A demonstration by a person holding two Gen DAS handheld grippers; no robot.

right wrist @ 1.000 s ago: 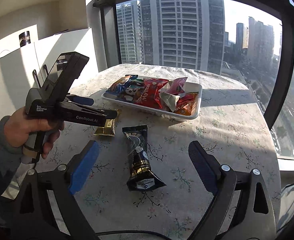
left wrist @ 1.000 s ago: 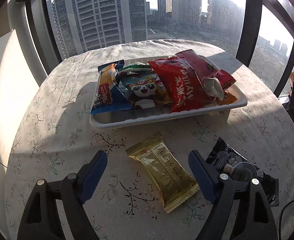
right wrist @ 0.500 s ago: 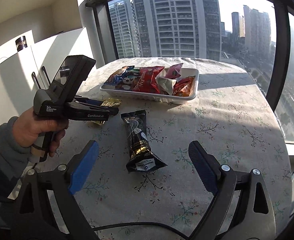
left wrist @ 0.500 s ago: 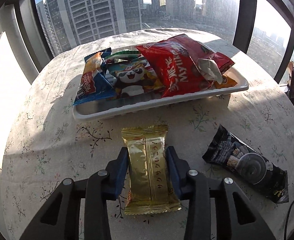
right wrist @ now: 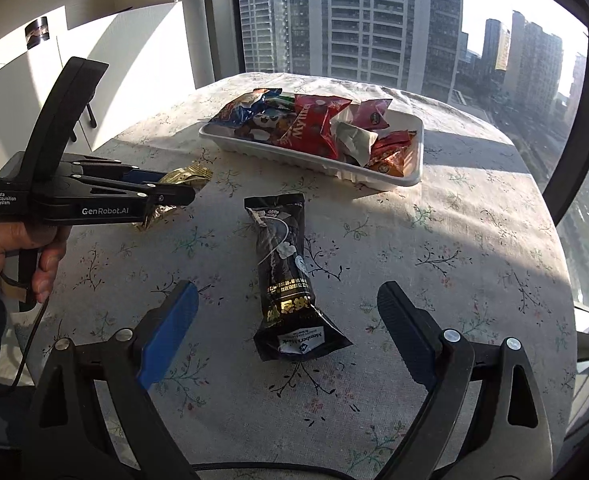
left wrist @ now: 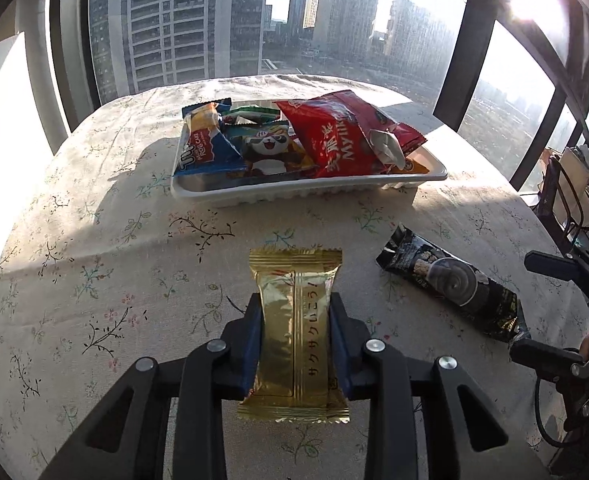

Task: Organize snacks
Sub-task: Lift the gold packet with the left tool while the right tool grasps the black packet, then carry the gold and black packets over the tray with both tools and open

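A gold snack packet (left wrist: 290,272) sits lengthwise between the blue pads of my left gripper (left wrist: 295,300), whose jaws are closing and press on both of its long sides. It is held just above the floral tablecloth, short of the white tray (left wrist: 306,192), which is piled with several snack bags. A black snack packet (right wrist: 284,276) lies flat on the cloth. My right gripper (right wrist: 286,292) hovers over its near end, open wide, fingers well clear on both sides. The right wrist view shows the left gripper (right wrist: 182,196) from the side, with the gold packet (right wrist: 186,174) sticking out of it.
The round table (right wrist: 474,240) ends close to the window frames behind and to the right. A white cabinet (right wrist: 134,52) stands to the left. A hand (right wrist: 10,240) holds the left tool, and a cable trails from it. Bare cloth lies between the tray (right wrist: 314,160) and the packets.
My left gripper went from open around the gold packet to shut on its sides, then carried it toward the tray. My right gripper came lower and closer over the black packet, still open.
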